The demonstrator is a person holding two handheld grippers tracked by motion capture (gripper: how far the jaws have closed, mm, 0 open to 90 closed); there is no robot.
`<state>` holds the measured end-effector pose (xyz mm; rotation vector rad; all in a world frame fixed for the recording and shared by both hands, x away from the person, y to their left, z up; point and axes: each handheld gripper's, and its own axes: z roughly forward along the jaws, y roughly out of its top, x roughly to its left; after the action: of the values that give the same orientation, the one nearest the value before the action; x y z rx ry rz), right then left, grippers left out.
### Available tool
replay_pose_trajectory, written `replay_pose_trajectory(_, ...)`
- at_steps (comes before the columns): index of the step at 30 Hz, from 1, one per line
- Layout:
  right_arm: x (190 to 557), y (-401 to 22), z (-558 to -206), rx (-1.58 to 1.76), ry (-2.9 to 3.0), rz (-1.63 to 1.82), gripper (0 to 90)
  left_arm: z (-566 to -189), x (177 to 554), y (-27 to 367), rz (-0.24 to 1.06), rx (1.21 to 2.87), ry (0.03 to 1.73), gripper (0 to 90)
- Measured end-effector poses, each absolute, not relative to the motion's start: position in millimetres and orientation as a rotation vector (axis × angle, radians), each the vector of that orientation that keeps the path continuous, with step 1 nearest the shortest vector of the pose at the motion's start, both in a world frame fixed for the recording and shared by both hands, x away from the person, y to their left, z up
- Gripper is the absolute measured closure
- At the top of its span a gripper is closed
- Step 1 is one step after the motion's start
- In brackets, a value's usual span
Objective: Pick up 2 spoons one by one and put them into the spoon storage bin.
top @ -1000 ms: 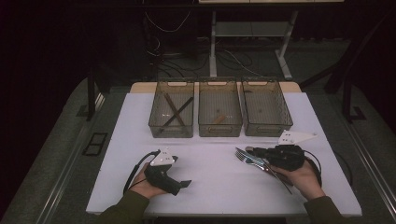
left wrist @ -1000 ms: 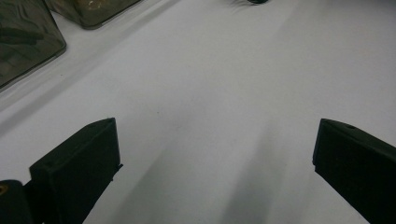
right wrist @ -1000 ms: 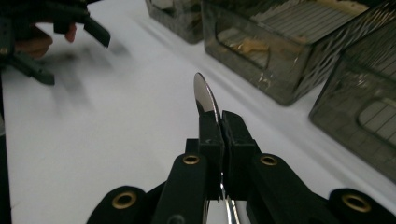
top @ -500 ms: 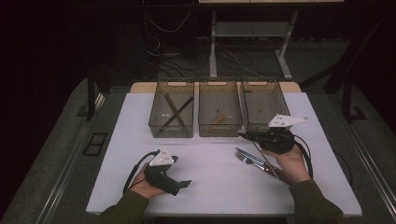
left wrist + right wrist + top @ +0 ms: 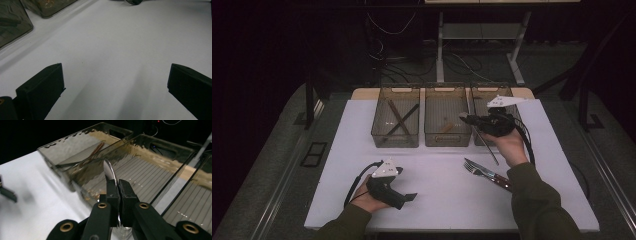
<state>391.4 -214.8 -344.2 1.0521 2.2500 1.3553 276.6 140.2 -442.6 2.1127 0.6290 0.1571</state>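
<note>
1. The right gripper (image 5: pixel 117 188) has its jaws pressed together on a spoon (image 5: pixel 109 171), pinching it edge-on; the bowl stands up above the pads.
2. In the high view the right gripper (image 5: pixel 468 119) is held up off the table, over the wall between the middle bin (image 5: pixel 447 136) and the right bin (image 5: pixel 512 95). The spoon's handle (image 5: pixel 487 145) hangs down and toward the person from the jaws.
3. The right gripper view looks along the spoon into the middle bin (image 5: pixel 140 170), which has a ribbed floor.
4. The left bin (image 5: pixel 396 137) holds crossed dark sticks (image 5: pixel 398 119).
5. A fork (image 5: pixel 476 170) and a knife (image 5: pixel 492 174) lie together on the white table (image 5: pixel 437 200), just before the right forearm.
6. The left gripper (image 5: pixel 409 197) rests low at the table's near left. Its jaws stand spread wide with nothing between them, only bare table (image 5: pixel 112 55).
</note>
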Motion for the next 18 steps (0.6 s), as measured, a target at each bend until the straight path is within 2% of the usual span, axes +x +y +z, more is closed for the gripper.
replay_pose_trajectory(18,461.9,-184.6,-323.0,1.095,2.191,1.286,87.6,-441.8,276.2,139.9,0.158,2.106,0.614,0.4)
